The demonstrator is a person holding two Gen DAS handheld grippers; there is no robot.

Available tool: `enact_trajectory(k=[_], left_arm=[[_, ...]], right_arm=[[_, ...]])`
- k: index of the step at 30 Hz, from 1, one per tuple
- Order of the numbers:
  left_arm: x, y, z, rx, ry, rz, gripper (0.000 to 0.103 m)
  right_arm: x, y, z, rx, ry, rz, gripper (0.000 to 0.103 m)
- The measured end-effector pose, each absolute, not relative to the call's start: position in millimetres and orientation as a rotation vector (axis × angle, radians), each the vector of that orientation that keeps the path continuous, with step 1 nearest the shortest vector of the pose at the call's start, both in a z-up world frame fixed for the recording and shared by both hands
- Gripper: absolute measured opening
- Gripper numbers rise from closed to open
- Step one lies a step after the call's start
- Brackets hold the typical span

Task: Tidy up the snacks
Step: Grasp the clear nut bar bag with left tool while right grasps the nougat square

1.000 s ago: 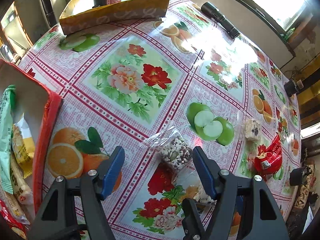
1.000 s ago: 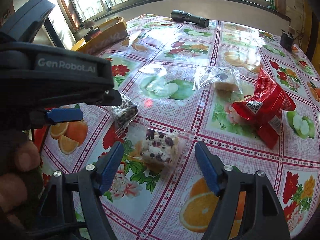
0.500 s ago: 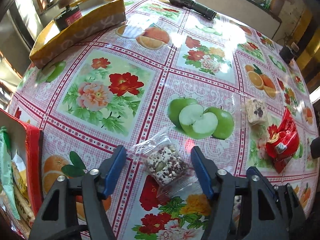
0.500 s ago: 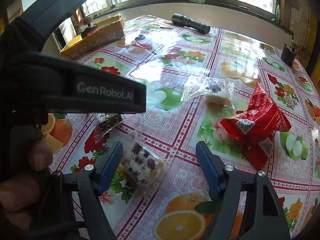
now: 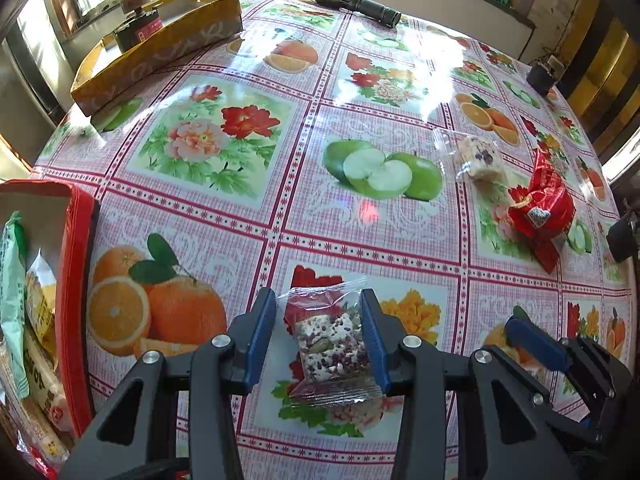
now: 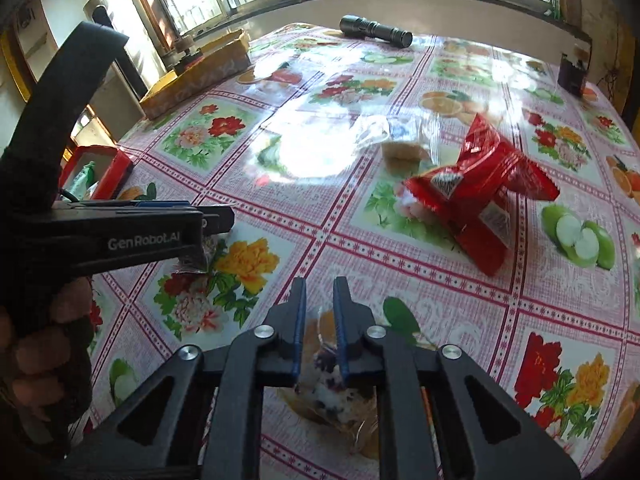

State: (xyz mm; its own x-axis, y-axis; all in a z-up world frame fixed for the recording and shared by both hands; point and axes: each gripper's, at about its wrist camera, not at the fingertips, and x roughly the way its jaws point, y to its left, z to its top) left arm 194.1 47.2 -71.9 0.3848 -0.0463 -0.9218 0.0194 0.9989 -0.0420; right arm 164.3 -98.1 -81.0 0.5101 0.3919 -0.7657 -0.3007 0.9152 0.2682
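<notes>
A clear-wrapped nougat with dark speckles [image 5: 330, 344] lies on the flowered tablecloth between the blue pads of my left gripper [image 5: 318, 300]. Its jaws are closing. The right pad touches the wrapper and a thin gap remains on the left. My right gripper [image 6: 320, 284] is shut on a second clear-wrapped nougat [image 6: 332, 396], which shows between and under its fingers. A third wrapped nougat [image 5: 480, 156] and a red snack packet [image 5: 540, 208] lie farther right. The red box [image 5: 76, 280] at the left edge holds several packets.
A yellow box [image 5: 160, 48] with a dark jar stands at the far left. A black flashlight [image 5: 356, 0] lies at the table's far edge, and a small dark object [image 5: 540, 76] sits far right. A hand [image 6: 40, 352] holds the left gripper beside the right one.
The left jaws narrowed around the speckled nougat, which now sits deeper between them. The right jaws went from wide apart to shut on the other nougat. Both grippers moved across the table.
</notes>
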Motion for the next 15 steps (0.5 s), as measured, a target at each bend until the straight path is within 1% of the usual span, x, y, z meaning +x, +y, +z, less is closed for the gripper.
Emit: enact_trajectory(k=[1, 2, 3, 6, 9, 13, 15], left_arm=[[189.7, 48.9, -71.3, -0.031, 1.176, -0.044, 0.042], [184.8, 50.7, -71.0, -0.037, 1.176, -0.047, 0.042], [180.6, 52.2, -71.2, -0.044, 1.178, -0.049, 0.042], [165.7, 53.7, -70.8, -0.046, 1.179, -0.063, 0.042], [154.3, 52.3, -70.5, -0.047, 1.187, -0.084, 0.042], [141.8, 54.9, -65.6, -0.039, 1.177, -0.089, 0.042], [138.6, 57.8, -63.1, -0.046, 1.174, -0.09, 0.042]], right_arm=[[160.0, -101.0, -79.9, 0.113, 0.946, 0.427, 0.042], [154.8, -103.9, -78.2, 0.107, 0.934, 0.424, 0.05], [148.9, -106.8, -75.8, 0.093, 0.919, 0.404, 0.061], [136.6, -112.4, -72.2, 0.083, 0.907, 0.421, 0.064], [129.4, -103.4, -75.5, -0.032, 0.91, 0.412, 0.07], [124.8, -93.0, -75.8, -0.128, 0.883, 0.488, 0.071], [119.9, -84.9, -74.1, -0.219, 0.86, 0.496, 0.071]])
